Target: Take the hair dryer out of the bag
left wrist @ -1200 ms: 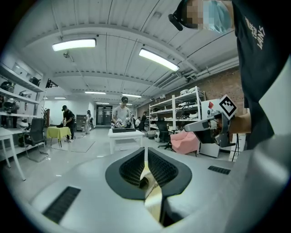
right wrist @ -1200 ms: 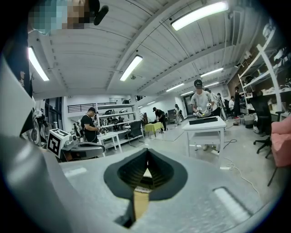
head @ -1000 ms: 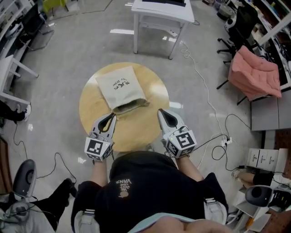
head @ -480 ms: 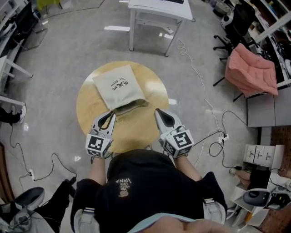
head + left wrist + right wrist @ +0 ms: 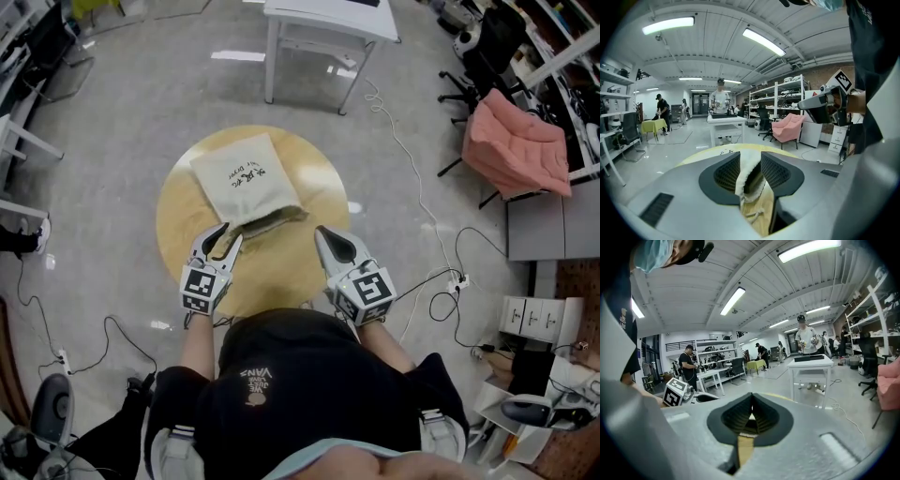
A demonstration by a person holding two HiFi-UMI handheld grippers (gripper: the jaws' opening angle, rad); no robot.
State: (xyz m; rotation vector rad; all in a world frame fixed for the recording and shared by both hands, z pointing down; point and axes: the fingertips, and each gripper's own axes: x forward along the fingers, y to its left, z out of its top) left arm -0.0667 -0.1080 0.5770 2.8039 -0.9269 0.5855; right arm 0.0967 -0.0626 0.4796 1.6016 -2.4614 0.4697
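Note:
A beige cloth bag (image 5: 242, 178) with dark print lies flat on the round wooden table (image 5: 281, 277), its mouth facing me. No hair dryer shows in any view. My left gripper (image 5: 223, 238) is at the left corner of the bag's mouth. Its jaws have just been opening, and the bag's rim (image 5: 749, 177) stands between them without being pressed. My right gripper (image 5: 322, 234) is shut on nothing, just right of the mouth, above the tabletop (image 5: 745, 446). The left gripper view also catches the right gripper (image 5: 819, 101) off to the side.
A white table (image 5: 328, 21) stands beyond the round one. A pink cushioned chair (image 5: 518, 150) is at the right, and cables (image 5: 441, 295) trail on the floor beside me. Several people stand among shelves and desks in the gripper views.
The left gripper's jaws have gone from together to apart, and it has sunk toward the bag's mouth. The right gripper has hardly shifted.

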